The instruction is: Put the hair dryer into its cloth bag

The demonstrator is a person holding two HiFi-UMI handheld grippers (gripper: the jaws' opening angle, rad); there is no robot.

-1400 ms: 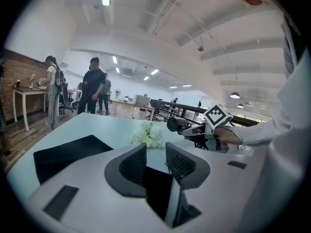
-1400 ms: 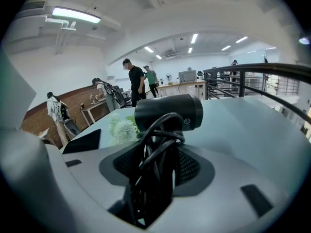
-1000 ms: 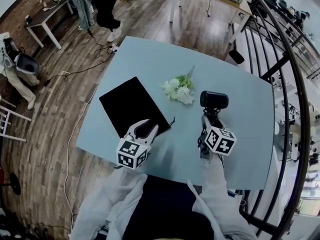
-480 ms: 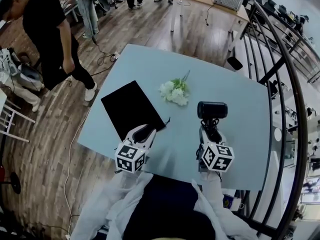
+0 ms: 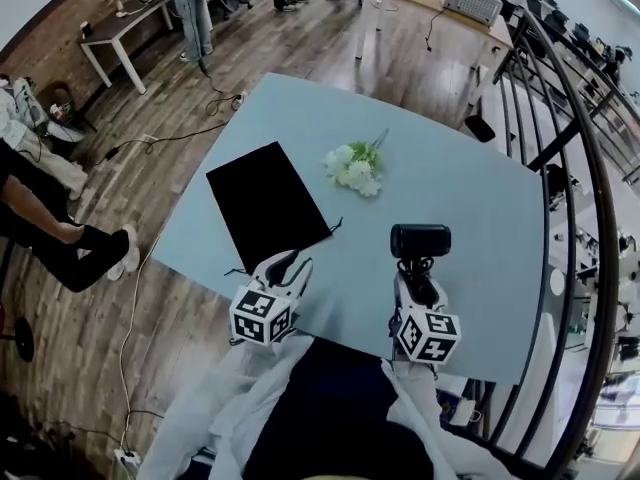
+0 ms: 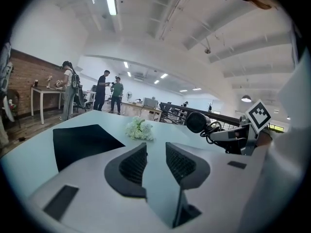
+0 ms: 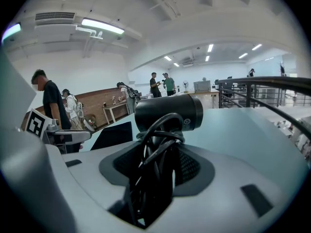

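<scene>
The black hair dryer (image 5: pixel 420 240) points sideways, a little above the pale blue table (image 5: pixel 480 208). My right gripper (image 5: pixel 415 286) is shut on its handle, around which the black cord is wound. In the right gripper view the dryer's barrel (image 7: pixel 170 111) stands just beyond the jaws of the right gripper (image 7: pixel 160 164). The flat black cloth bag (image 5: pixel 265 203) lies on the table's left half. My left gripper (image 5: pixel 285 265) hovers at the bag's near edge, open and empty. The left gripper view shows the left gripper (image 6: pixel 156 161), the bag (image 6: pixel 80 142) and the dryer (image 6: pixel 197 122).
A bunch of white artificial flowers (image 5: pixel 355 171) lies beyond the bag and the dryer. A dark metal railing (image 5: pixel 580 168) curves along the right side. People stand or sit on the wooden floor (image 5: pixel 150 88) to the left and at the back, near other tables (image 5: pixel 110 33).
My right gripper has drawn the hair dryer back toward the table's near edge. My left gripper has come back from over the bag's corner to its near edge. A person crossed the floor at left.
</scene>
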